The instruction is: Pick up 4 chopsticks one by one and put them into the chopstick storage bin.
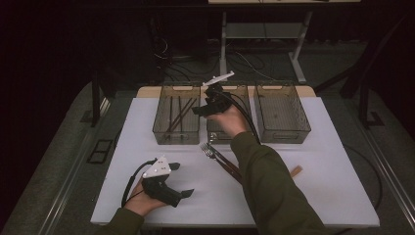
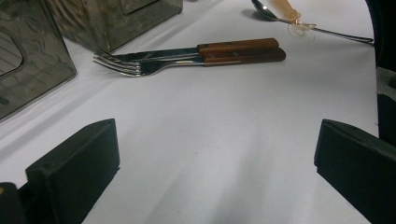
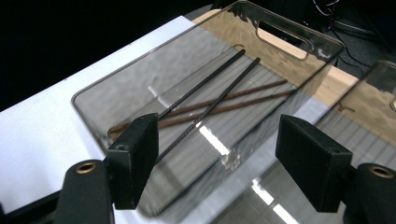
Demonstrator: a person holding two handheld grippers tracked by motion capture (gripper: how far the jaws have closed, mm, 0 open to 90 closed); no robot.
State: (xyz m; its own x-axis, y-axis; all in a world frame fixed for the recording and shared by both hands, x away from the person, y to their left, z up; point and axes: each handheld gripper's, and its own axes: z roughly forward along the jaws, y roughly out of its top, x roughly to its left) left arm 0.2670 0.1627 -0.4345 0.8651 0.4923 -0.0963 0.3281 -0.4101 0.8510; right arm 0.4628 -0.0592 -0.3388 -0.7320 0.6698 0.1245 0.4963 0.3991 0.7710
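While both tongs (left [image 2: 215, 163], right [image 3: 217, 163]) gape empty, four chopsticks [image 3: 210, 105] fill one bin [image 3: 93, 95].

Where my table things lie around the middle bin [image 1: 226, 128]

Chopsticks [image 1: 180, 113] lie in the bin [image 1: 177, 113] left of it; another bin [image 1: 281, 111] stands right; forks [image 1: 220, 157] lie just before it, a spoon [image 2: 299, 24] beyond them.

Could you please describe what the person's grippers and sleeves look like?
Each handheld black gripper, left and right, carries a pale grey three-cornered plate and a trailing black cable. The fingers are blocky, black and matte. Both sleeves are olive green.
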